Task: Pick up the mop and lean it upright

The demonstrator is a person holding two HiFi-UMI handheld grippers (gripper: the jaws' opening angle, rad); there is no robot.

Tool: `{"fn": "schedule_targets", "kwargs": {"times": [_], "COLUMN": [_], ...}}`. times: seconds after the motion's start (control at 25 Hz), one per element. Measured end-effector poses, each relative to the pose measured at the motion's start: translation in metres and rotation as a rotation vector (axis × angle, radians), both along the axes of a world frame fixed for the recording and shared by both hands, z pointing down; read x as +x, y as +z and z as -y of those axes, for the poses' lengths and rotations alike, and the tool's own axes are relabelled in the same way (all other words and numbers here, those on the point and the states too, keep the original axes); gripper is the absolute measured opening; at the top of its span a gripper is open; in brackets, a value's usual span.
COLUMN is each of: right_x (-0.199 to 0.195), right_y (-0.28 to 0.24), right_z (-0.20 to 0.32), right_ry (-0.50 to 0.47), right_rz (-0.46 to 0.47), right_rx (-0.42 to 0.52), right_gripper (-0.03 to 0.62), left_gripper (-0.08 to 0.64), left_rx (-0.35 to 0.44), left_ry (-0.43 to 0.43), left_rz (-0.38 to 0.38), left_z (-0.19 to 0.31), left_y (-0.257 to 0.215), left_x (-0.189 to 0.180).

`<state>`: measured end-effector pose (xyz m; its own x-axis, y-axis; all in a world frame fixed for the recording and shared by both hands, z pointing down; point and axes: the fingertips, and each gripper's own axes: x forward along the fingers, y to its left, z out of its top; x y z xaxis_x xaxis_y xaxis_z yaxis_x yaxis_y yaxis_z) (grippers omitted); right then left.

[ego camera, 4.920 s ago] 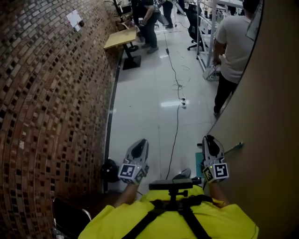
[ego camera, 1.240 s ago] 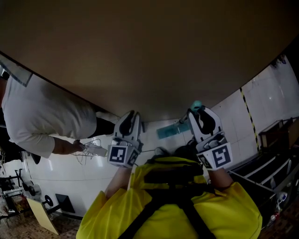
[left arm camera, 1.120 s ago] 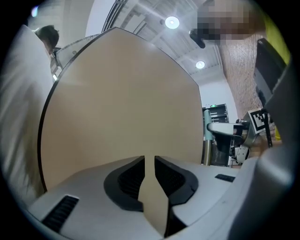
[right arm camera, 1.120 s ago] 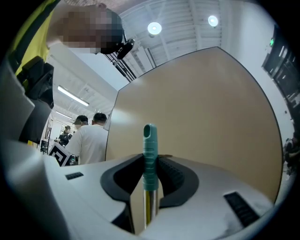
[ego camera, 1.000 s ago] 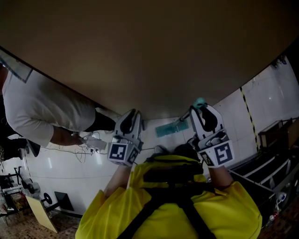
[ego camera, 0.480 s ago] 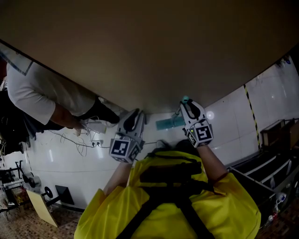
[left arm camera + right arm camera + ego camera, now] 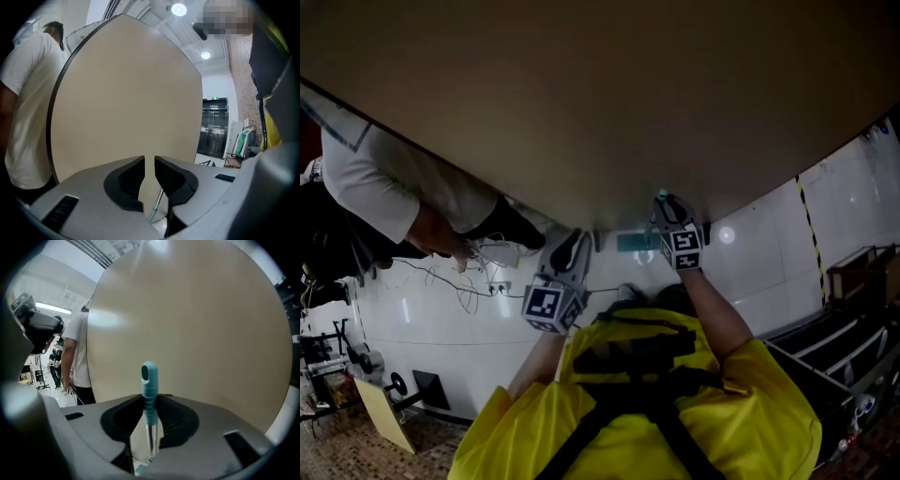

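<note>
The mop has a teal grip (image 7: 149, 380) on a silver pole. It stands upright between the jaws of my right gripper (image 7: 150, 401), which is shut on it just below the teal top. In the head view my right gripper (image 7: 667, 203) holds the handle tip (image 7: 660, 196) close against the big beige wall panel (image 7: 600, 94). The teal mop head (image 7: 636, 242) lies on the white floor at the panel's foot. My left gripper (image 7: 573, 240) hangs lower left, apart from the mop. Its jaws (image 7: 149, 160) are closed to a thin slit with nothing in it; the pole (image 7: 158, 202) shows beyond.
A person in a white shirt (image 7: 384, 192) bends at the left over cables and a white bag (image 7: 492, 253) on the floor. A dark metal rack (image 7: 853, 309) stands at the right, near a yellow-black floor stripe (image 7: 811, 220). A wooden board (image 7: 380, 422) lies at lower left.
My right gripper has carried the mop handle up and left, closer to the beige panel. The left gripper has barely moved. The person in white has shifted left.
</note>
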<state>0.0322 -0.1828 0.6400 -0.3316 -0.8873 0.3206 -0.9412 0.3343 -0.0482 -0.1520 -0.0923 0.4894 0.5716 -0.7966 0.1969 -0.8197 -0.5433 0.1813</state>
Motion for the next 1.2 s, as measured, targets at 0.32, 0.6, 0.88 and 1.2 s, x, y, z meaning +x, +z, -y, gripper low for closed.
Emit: {"fn": "schedule_targets", "kwargs": {"times": [0.32,0.6,0.88,1.2], "right_x": [-0.016,-0.018,-0.012,0.011], "right_y": [0.006,0.006,-0.022,-0.138], "right_z": [0.029,0.041,0.022,-0.065], "right_ry": [0.023,0.049,0.042,-0.026], "right_rz": [-0.041,-0.079,-0.037,0.147], "right_rx": [-0.020,-0.046,0.001,0.129], "right_gripper": [0.104,0.188,0.189,0.123], "left_gripper": [0.072,0.072,0.072,0.072], "left_rx": [-0.021,-0.040,-0.051,-0.015], "left_ry": [-0.001,0.003,-0.001,-0.006], "left_rz": [-0.006,-0.011,-0.019,-0.038], "left_z": [0.009,0.010,0.017,0.020], "left_y": [0.007,0.011,0.020,0.000], "left_x": [0.000,0.008,0.006,0.003]}}
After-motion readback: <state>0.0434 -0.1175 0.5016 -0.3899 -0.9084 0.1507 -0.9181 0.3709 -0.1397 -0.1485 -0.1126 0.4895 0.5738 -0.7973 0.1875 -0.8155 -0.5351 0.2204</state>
